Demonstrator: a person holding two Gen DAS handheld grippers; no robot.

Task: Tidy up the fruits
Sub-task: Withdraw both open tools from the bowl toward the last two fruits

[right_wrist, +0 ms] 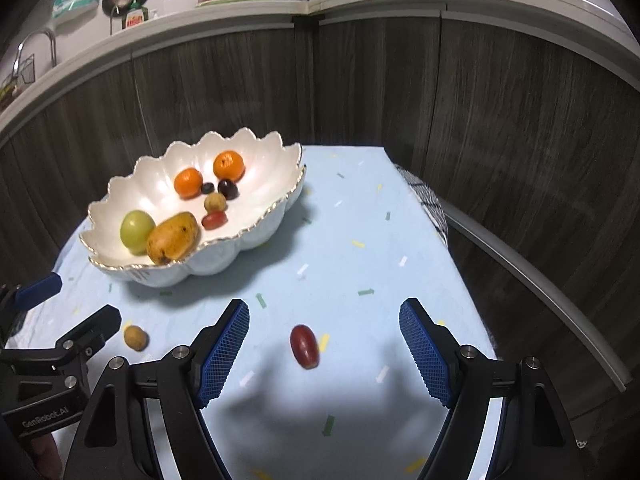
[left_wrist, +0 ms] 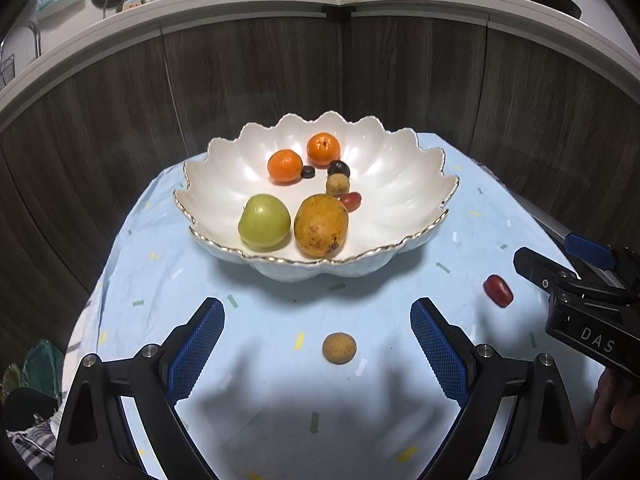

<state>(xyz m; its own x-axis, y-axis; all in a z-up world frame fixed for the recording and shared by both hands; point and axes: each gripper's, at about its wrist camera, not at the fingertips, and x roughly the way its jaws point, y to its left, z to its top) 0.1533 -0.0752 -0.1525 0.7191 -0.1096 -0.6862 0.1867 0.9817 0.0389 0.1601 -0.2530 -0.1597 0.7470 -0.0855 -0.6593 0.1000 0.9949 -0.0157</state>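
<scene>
On the tabletop (left_wrist: 256, 320), which has a pale blue cloth with little confetti marks, sits a big white scalloped bowl (left_wrist: 224, 184) with a gold rim. Inside it, going left to right in the left wrist view: a green apple (left_wrist: 264, 221), an orange mandarin (left_wrist: 285, 165) with a tiny dark berry (left_wrist: 307, 172) right beside it, a yellow-brown mango (left_wrist: 321, 225), a second mandarin (left_wrist: 323, 149) further back, a dark plum-ish fruit (left_wrist: 338, 169), a small tan longan (left_wrist: 337, 185) just in front of that, and a red grape tomato (left_wrist: 351, 200) tucked against the mango's far end.

Two fruits are outside the bowl, both on the cloth in front of it. A loose tan longan (left_wrist: 339, 348) lies between the fingers of the left claw (left_wrist: 318, 312), slightly right of centre and nearer the camera than the tips. That claw is spread wide, nothing touching its blue pads.

Further right, a loose red grape tomato (right_wrist: 305, 346) lies between the fingers of the right claw (right_wrist: 324, 314), a bit left of centre. That one's wide too, pads clear of the fruit. Both claws sit side by side, angled down at the cloth.
</scene>
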